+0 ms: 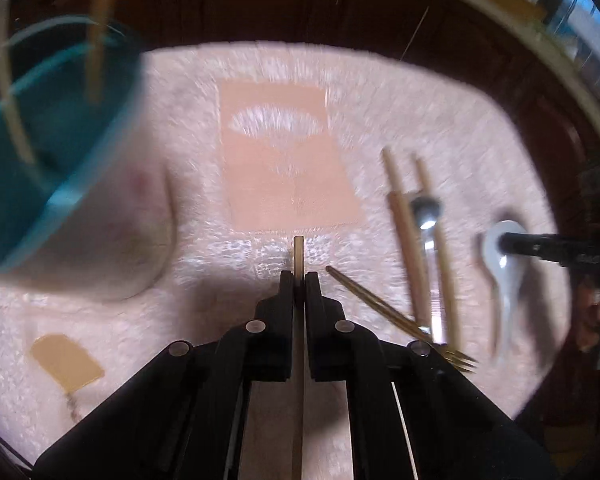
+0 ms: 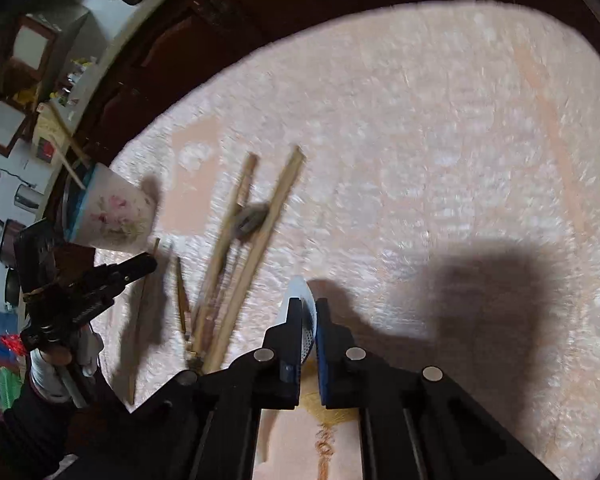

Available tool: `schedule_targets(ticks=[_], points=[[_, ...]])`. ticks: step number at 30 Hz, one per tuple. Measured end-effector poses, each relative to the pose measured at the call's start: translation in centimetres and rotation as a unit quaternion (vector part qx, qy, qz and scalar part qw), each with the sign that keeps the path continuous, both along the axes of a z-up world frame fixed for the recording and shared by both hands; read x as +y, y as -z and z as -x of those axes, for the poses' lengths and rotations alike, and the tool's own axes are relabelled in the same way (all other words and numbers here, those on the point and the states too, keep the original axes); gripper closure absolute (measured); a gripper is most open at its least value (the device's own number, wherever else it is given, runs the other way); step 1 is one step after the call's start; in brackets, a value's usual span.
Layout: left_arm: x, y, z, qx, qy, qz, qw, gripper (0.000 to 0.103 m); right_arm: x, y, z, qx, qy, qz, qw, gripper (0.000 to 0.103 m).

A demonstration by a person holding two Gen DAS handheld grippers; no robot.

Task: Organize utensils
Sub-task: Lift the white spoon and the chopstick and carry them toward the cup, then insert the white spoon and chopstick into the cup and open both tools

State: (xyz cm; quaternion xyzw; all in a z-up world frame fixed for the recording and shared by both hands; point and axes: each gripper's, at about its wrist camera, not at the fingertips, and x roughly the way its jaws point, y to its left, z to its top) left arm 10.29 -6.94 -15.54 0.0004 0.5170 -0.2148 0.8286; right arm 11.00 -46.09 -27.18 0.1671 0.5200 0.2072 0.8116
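Pink fuzzy cloth; no legible text; cup shows roses.

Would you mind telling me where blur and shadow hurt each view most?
Left wrist view: the blue-rimmed cup and towel smear with motion blur, the held chopstick stays sharp. Right wrist view: chopsticks streak, and a dark shadow covers the towel.
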Motion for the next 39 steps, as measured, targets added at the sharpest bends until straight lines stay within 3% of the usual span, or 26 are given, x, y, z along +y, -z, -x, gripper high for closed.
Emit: schedule_targets(ticks=[4, 8, 23, 39], points=[[2.8, -3.8, 1.3, -0.022, -0.012, 0.042, 0.9988, 0.099, 0.4, -4.2, 1.1, -0.051, -0.001, -0.016, 0.999, 0.098], [5.5, -7.3, 3.0, -0.052, -0.027, 0.059, 0.9966, 0.099, 2.2, -7.7, 1.5, -0.092, -0.016, -0.027, 0.995, 0.098], [13.7, -19.1, 6.9, -0.159, -0.073, 0.114, 0.9779, 0.099, 12.4, -14.8, 0.2, -0.168, -0.080, -0.058, 0.981, 0.099], [14.2, -20.7, 6.7, -0.172, -0.087, 0.086, 0.9775, 0.099, 17.0, -17.4, -1.4, -0.189, -0.098, -0.059, 0.975, 0.099]])
